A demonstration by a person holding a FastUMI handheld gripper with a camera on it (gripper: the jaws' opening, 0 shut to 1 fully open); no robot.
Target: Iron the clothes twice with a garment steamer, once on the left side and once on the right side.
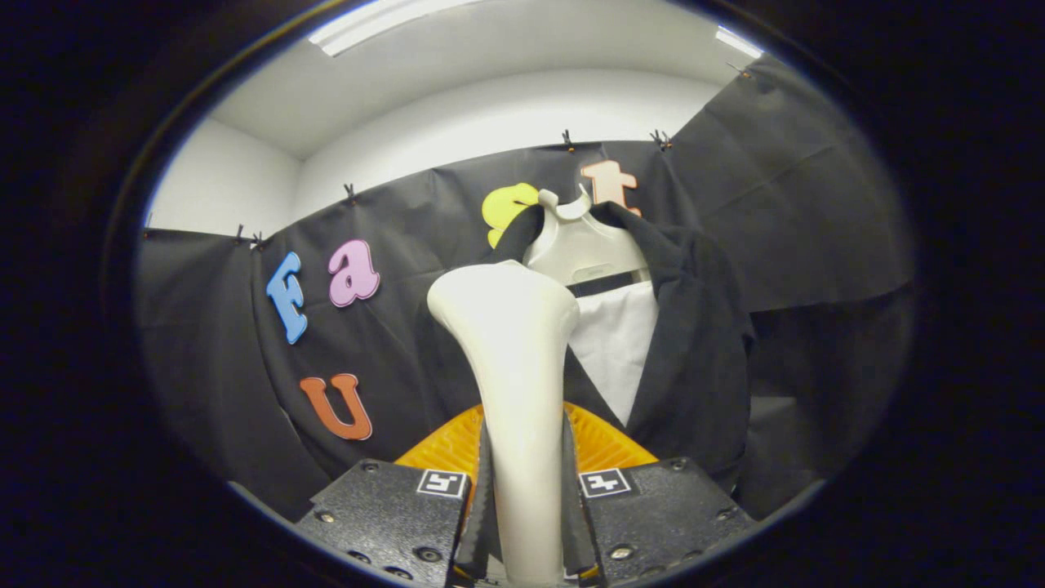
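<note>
The gripper (526, 498) was seen closed on the slim neck of a cream-white plastic garment steamer (513, 384), both fingers pressed against it. The steamer's long axis ran straight up and forward from the jaws, its flared head uppermost. Just beyond the head, slightly rightward, a black jacket over a white shirt (694, 343) was hung on a pale plastic hanger (581, 241).

Black cloth (816, 204) clipped along a white wall (506, 114), under a white ceiling (506, 41) with strip lights (367, 28).
</note>
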